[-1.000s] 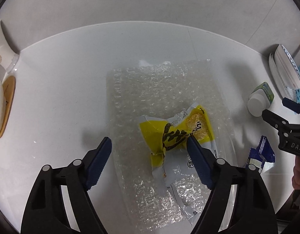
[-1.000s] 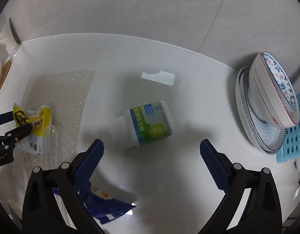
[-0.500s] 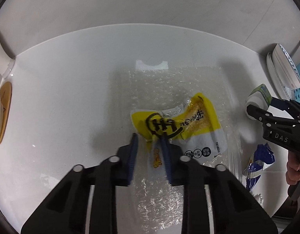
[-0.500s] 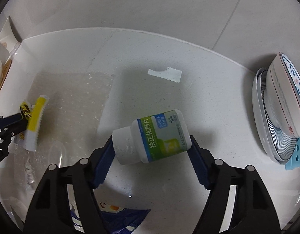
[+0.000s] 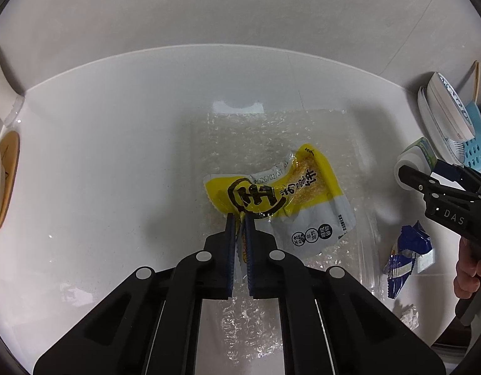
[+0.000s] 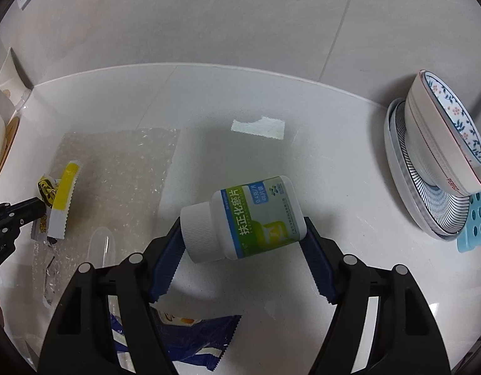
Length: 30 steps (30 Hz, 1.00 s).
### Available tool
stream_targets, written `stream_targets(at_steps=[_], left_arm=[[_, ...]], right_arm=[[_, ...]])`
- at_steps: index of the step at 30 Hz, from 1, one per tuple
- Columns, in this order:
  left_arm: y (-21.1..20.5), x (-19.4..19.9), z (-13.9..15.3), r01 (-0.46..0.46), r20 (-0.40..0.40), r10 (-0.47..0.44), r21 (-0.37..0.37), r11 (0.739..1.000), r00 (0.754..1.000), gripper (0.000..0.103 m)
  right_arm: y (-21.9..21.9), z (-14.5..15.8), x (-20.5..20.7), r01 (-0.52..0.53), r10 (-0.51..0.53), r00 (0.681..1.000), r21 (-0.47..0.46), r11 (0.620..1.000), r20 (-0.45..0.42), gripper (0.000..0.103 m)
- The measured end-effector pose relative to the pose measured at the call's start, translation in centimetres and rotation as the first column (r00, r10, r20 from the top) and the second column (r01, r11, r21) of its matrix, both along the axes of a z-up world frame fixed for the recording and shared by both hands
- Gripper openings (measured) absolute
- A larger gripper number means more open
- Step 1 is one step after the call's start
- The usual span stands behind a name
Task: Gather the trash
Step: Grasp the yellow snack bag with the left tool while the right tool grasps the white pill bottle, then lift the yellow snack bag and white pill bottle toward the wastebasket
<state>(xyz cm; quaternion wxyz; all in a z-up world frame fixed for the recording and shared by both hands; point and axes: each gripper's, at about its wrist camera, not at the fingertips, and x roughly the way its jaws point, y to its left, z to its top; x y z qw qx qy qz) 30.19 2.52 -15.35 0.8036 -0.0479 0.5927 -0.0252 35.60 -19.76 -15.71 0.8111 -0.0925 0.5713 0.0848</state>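
Moved since a second ago: both tools went from spread wide to closed; the left tool (image 5: 239, 218) now pinches the yellow snack wrapper (image 5: 281, 200), and the right tool (image 6: 240, 247) now clamps the white pill bottle (image 6: 243, 218).
Left tool: fingers pressed together on the wrapper's near edge; the wrapper looks raised off the bubble wrap sheet (image 5: 271, 131), though how high I cannot tell.
Right tool: blue pads bear on the bottle's cap end and its base; the bottle is held on its side, tilted, apparently off the tabletop (image 6: 334, 162).
Landmark, bubble wrap sheet: lies flat on the tabletop, directly beneath the yellow wrapper.
Blue wrapper (image 5: 407, 250): just to the right of the sheet, untouched.
Torn paper scrap (image 6: 259, 128): at the sheet's far edge, untouched.
Crumpled white bit (image 5: 407, 312): near the sheet's near right corner, too small to identify.
Stacked bowls (image 6: 440, 143): well to the right of the sheet, not trash.
Done: two pieces gripped.
Left, by my judgement: carry both to a bin, which is not in view, then the sheet, blue wrapper and scraps.
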Motion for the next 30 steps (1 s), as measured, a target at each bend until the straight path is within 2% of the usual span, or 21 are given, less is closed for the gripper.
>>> stream_targets(at_steps=[11, 19, 30], left_arm=[[1.0, -1.0, 1.7, -0.011, 0.024, 0.011, -0.015, 1.0, 1.0, 0.005], [0.9, -2.5, 2.7, -0.014, 0.035, 0.014, -0.007, 1.0, 0.999, 0.005], [0.2, -4.6, 4.9, -0.02, 0.068, 0.02, -0.004, 1.0, 0.997, 0.005]], right_arm=[[-0.2, 2.2, -1.4, 0.005, -0.005, 0.999, 0.017, 1.0, 0.032, 0.069], [-0.5, 2.7, -2.1, 0.009, -0.011, 0.998, 0.031, 0.999, 0.057, 0.069], [-1.0, 5.6, -4.7, 0.022, -0.029, 0.995, 0.063, 0.998, 0.101, 0.069]])
